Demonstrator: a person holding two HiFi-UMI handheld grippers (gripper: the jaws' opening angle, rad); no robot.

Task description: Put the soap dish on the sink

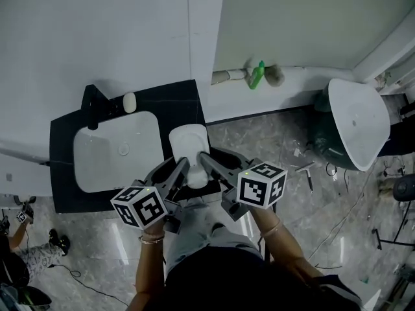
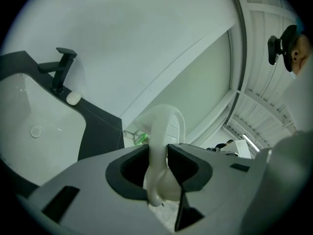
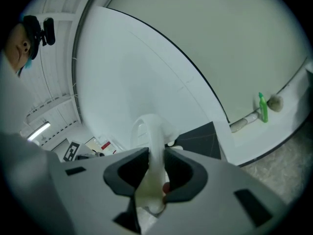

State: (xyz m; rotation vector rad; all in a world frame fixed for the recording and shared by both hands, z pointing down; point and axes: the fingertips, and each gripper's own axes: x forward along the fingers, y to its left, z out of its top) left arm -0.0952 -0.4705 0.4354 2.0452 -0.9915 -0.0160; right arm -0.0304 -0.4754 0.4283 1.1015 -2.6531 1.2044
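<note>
2 grips share the soap dish (image 1: 188,141): my left gripper (image 1: 183,168) and right gripper (image 1: 203,161) each pinch its near edge, probably to keep it level for the sink (image 1: 97,155).

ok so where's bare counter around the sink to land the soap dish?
Best patch: the black counter strip right of the basin, out to the counter's right edge. The soap dish hangs roughly over it. The front strip below the basin looks bare but narrow. Crowded: the back left, where the faucet and soap sit.
</note>
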